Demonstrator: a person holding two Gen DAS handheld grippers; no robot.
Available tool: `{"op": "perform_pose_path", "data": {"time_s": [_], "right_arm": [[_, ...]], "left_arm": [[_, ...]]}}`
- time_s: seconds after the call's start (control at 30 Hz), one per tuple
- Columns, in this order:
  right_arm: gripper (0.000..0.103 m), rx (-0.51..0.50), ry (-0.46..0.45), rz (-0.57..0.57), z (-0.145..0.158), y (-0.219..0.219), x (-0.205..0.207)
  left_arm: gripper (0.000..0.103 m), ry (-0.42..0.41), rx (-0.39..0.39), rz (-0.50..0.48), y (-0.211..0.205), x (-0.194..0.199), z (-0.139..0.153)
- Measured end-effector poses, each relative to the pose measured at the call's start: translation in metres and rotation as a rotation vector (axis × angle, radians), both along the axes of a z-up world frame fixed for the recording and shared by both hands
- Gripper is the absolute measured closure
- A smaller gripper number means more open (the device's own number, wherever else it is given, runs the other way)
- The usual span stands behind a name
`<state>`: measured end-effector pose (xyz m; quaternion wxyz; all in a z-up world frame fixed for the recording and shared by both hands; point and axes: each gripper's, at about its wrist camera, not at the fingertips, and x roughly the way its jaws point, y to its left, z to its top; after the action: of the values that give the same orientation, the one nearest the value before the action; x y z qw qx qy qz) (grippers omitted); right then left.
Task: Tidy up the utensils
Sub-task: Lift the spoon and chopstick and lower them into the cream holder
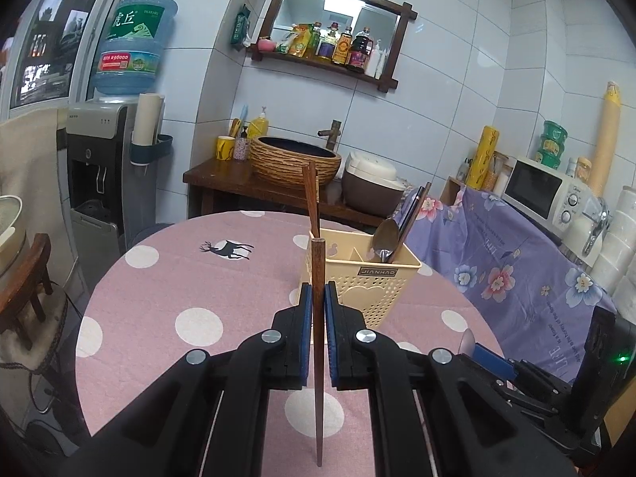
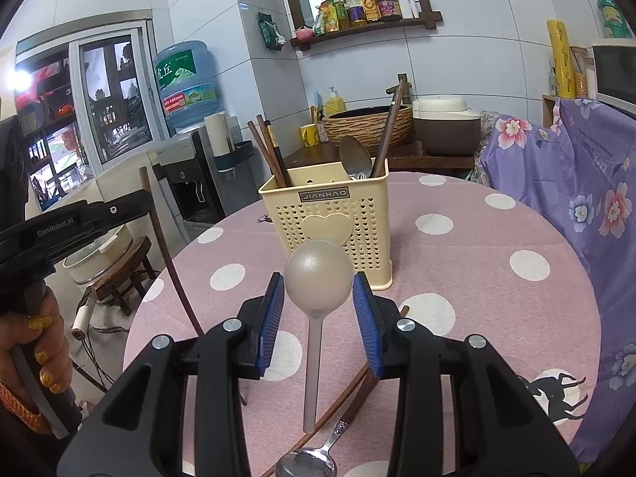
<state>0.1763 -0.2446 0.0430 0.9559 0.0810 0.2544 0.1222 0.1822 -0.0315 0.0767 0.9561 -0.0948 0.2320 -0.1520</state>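
My left gripper (image 1: 317, 296) is shut on a brown wooden chopstick (image 1: 318, 342) and holds it upright above the pink dotted table (image 1: 190, 290), just in front of the cream utensil caddy (image 1: 363, 278). The caddy holds chopsticks (image 1: 310, 198) on its left and a metal spoon (image 1: 385, 238) with dark sticks on its right. My right gripper (image 2: 318, 288) stands around the bowl of a beige spoon (image 2: 318, 278), which stays up between the blue pads; contact is unclear. The caddy (image 2: 330, 222) stands just beyond. On the table under it lie a metal spoon (image 2: 306, 463) and chopsticks (image 2: 338, 401).
A purple floral cloth (image 2: 576, 198) covers furniture right of the table. A wooden stand with a woven basin (image 1: 294, 159) and a rice cooker (image 1: 371, 183) is behind. A water dispenser (image 1: 99, 167) stands at the left. The left gripper (image 2: 79, 218) shows at the right view's left edge.
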Motion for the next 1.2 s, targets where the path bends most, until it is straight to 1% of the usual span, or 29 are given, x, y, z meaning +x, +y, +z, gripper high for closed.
{"op": "perform_pose_path", "data": {"time_s": [0.17,0.3,0.4,0.5,0.57,0.63,0.73,0.8,0.87,0.93,1.0,1.1,1.2], "right_arm": [[0.066,0.003,-0.006,0.004,0.006,-0.002,0.004],[0.066,0.004,-0.045,0.006,0.026,-0.003,0.014],[0.066,-0.016,-0.106,-0.005,0.054,-0.001,0.029],[0.066,-0.024,-0.151,-0.021,0.091,-0.001,0.053],[0.066,-0.035,-0.195,-0.053,0.117,-0.001,0.071],[0.066,-0.053,-0.233,-0.088,0.135,-0.001,0.085],[0.066,-0.063,-0.274,-0.139,0.153,0.001,0.11],[0.066,-0.074,-0.28,-0.168,0.155,0.003,0.126],[0.066,-0.095,-0.267,-0.189,0.146,0.006,0.141],[0.066,-0.105,-0.226,-0.191,0.126,0.008,0.153],[0.066,-0.116,-0.195,-0.2,0.103,0.007,0.159],[0.066,-0.11,-0.14,-0.201,0.07,0.003,0.164],[0.066,-0.105,-0.105,-0.199,0.048,0.0,0.165]], "left_arm": [[0.095,-0.027,-0.009,-0.023,0.001,-0.005,0.012],[0.095,-0.062,-0.001,-0.039,-0.004,-0.002,0.03],[0.095,-0.1,-0.006,-0.056,-0.008,0.003,0.056],[0.095,-0.171,0.0,-0.049,-0.016,0.014,0.093],[0.095,-0.207,-0.012,-0.044,-0.021,0.027,0.118],[0.095,-0.245,-0.029,-0.041,-0.025,0.043,0.14],[0.095,-0.293,-0.02,-0.014,-0.035,0.065,0.154],[0.095,-0.301,-0.001,0.003,-0.044,0.082,0.153],[0.095,-0.284,0.01,0.019,-0.051,0.098,0.143],[0.095,-0.269,0.026,0.031,-0.056,0.107,0.126],[0.095,-0.236,0.035,0.041,-0.059,0.114,0.106],[0.095,-0.203,0.049,0.035,-0.06,0.116,0.077],[0.095,-0.166,0.06,0.028,-0.059,0.116,0.052]]}}
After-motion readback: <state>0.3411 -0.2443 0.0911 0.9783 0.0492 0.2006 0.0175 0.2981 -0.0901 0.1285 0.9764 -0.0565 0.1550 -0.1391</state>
